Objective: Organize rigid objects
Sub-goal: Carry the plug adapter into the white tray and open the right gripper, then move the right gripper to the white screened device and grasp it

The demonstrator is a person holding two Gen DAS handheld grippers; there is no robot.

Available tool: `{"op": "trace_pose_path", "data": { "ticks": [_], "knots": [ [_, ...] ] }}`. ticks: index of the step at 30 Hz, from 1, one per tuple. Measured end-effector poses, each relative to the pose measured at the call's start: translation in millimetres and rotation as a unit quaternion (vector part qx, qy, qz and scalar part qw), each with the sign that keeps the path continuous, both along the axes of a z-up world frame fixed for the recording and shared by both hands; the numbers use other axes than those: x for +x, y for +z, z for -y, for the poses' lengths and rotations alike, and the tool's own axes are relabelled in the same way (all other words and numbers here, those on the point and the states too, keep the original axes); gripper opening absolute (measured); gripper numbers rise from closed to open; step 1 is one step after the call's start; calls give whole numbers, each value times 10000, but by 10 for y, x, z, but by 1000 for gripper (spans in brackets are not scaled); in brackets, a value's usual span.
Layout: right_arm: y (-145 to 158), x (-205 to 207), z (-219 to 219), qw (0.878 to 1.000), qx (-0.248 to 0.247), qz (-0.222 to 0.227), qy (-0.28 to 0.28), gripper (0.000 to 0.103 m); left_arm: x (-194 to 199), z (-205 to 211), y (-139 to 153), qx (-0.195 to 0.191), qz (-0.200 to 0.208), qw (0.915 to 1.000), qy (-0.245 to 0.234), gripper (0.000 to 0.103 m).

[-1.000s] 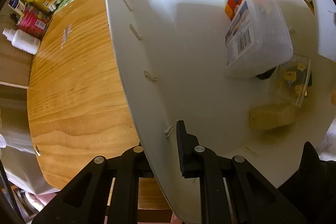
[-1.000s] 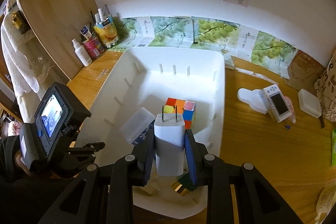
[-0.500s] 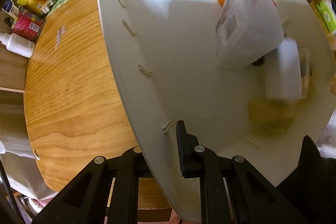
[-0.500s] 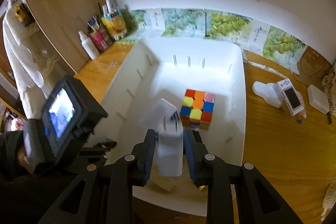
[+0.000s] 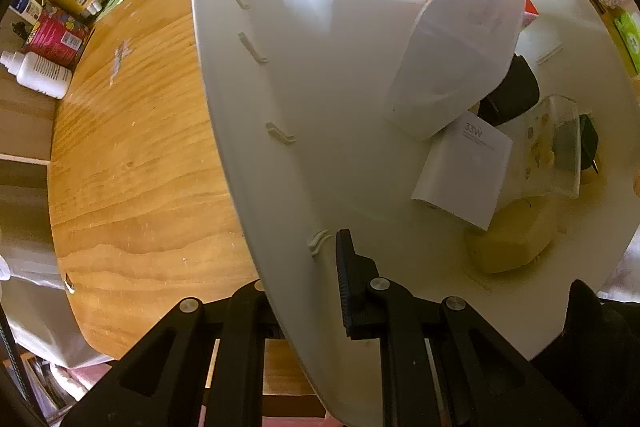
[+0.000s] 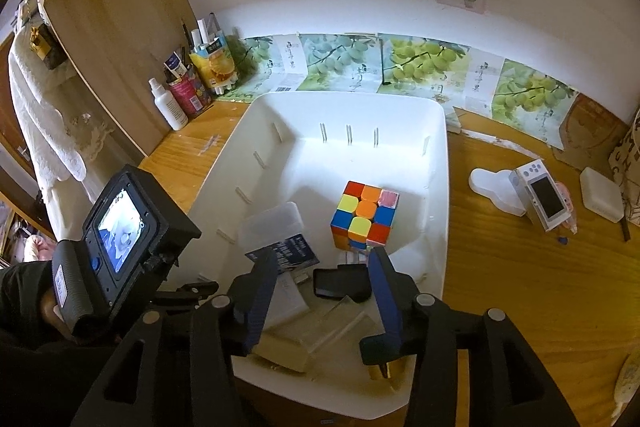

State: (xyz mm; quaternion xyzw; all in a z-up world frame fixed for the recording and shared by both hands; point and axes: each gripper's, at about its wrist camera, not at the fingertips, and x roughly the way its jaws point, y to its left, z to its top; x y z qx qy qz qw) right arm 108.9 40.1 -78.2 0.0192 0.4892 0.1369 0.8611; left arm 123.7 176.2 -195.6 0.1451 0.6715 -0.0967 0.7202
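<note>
Right wrist: right hand-held gripper point(image 6: 322, 301) just opening, empty; charger point(image 5: 462, 173) in bin point(image 5: 320, 75).

Bin point(image 6: 436, 163): smooth white plastic, slight sheen. Table point(image 6: 520, 287): varnished wood, visible grain, glossy. Charger point(image 5: 464, 171): matt white plastic; cube point(image 6: 364, 215): glossy coloured plastic.

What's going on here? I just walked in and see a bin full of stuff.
A person is sorting small things into a white bin on a wooden table. The left gripper is clamped on the bin's side wall. The right gripper has just been opening, with nothing between its jaws; the white charger lies in the bin beside a puzzle cube and a plastic box.
</note>
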Motion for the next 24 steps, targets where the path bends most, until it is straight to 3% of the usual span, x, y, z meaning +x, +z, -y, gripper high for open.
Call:
{"op": "trace_pose_path", "data": {
  "ticks": [14,24],
  "knots": [
    [-25,127,392,9999,-20,-39,-120,66,63,-39,-54,100,-30,9986,524,15],
    [-100,291,796,9992,-61,-133,-365,69,117,-155,-114,251,-11,9957,897,15]
  ]
}}
